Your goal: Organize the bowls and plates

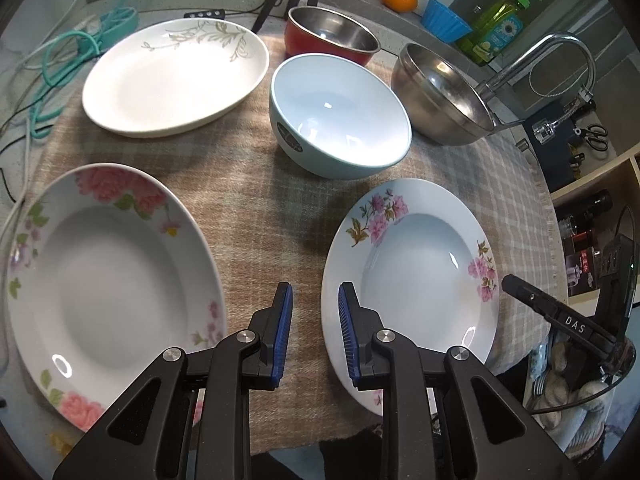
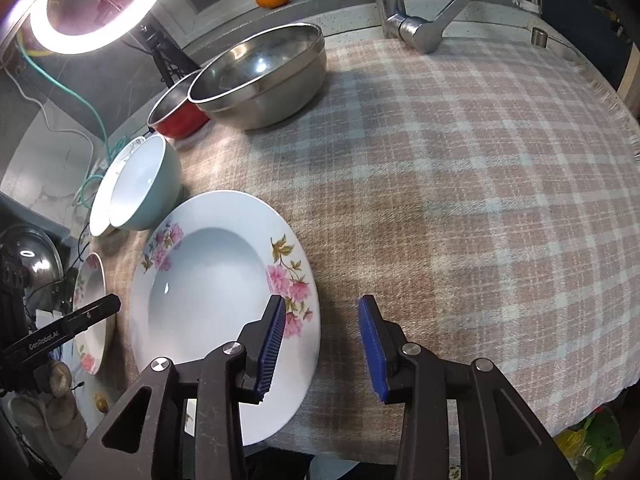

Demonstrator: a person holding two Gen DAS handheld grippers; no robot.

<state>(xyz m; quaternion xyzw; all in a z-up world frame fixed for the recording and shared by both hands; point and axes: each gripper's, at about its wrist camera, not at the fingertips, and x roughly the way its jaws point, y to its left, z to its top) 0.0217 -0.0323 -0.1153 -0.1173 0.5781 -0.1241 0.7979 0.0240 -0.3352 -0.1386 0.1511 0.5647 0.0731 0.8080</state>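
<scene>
On the checked cloth (image 1: pixel 248 200) over the bench, left to right: pink-rose plate (image 1: pixel 108 280), plain white plate (image 1: pixel 176 76) behind, blue bowl (image 1: pixel 340 116), red bowl (image 1: pixel 332 34), steel bowl (image 1: pixel 440 100), small-flowered plate (image 1: pixel 416 280) in front. Left gripper (image 1: pixel 316 334) above bare cloth between the two near plates, fingers apart, holding nothing. Right gripper (image 2: pixel 322 348) over the small-flowered plate's right edge, fingers apart, empty.

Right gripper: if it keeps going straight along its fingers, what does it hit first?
Probably the bare checked cloth. The right gripper is open and empty, and the floral plate sits left of its line, under the left finger only. Depth is uncertain.
</scene>
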